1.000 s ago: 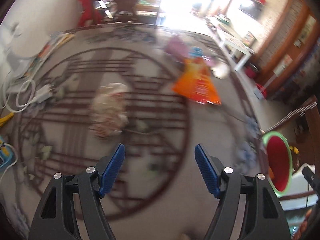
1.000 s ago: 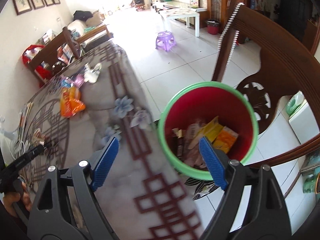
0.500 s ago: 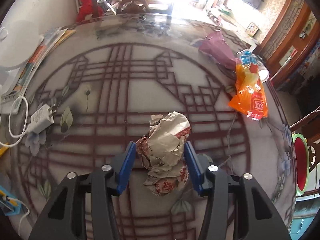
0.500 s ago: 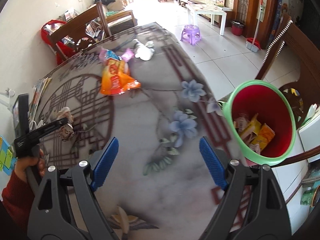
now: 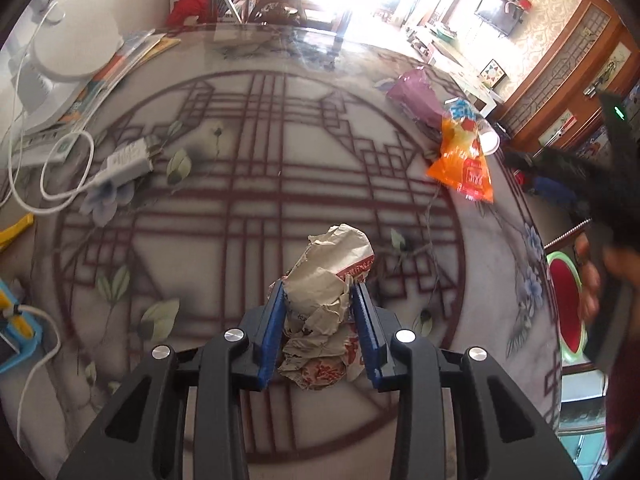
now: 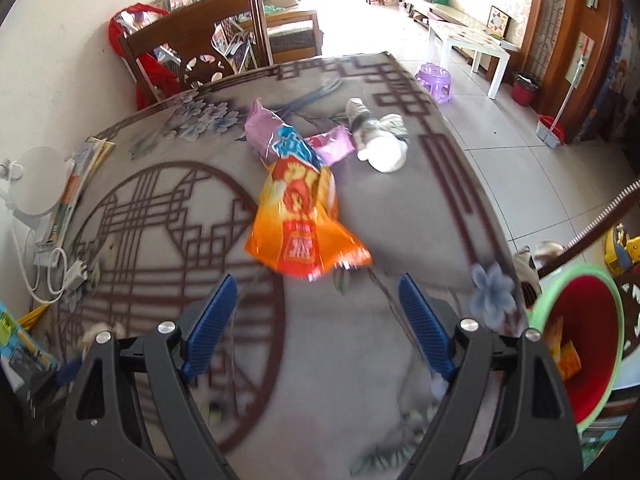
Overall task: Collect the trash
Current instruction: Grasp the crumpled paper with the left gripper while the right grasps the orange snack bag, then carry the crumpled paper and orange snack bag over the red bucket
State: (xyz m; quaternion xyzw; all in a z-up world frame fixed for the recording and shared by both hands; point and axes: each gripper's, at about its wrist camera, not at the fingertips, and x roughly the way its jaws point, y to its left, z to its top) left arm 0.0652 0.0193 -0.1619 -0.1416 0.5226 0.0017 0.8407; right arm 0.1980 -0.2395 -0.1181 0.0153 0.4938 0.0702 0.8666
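Note:
My left gripper is shut on a crumpled beige paper wrapper over the round patterned table. My right gripper is open and empty, just short of an orange snack bag lying on the table. The orange bag also shows at the right in the left wrist view. Behind it lie a purple wrapper and a white crumpled cup. A red bin with a green rim holding wrappers stands off the table's right edge; it also shows in the left wrist view.
A white charger and cable, a white round lamp base and papers lie at the table's left. A wooden chair stands behind the table. A purple stool and a white low table stand on the tiled floor.
My left gripper has closed on the crumpled paper wrapper. My right gripper has swung from the red bin to the orange snack bag, staying open.

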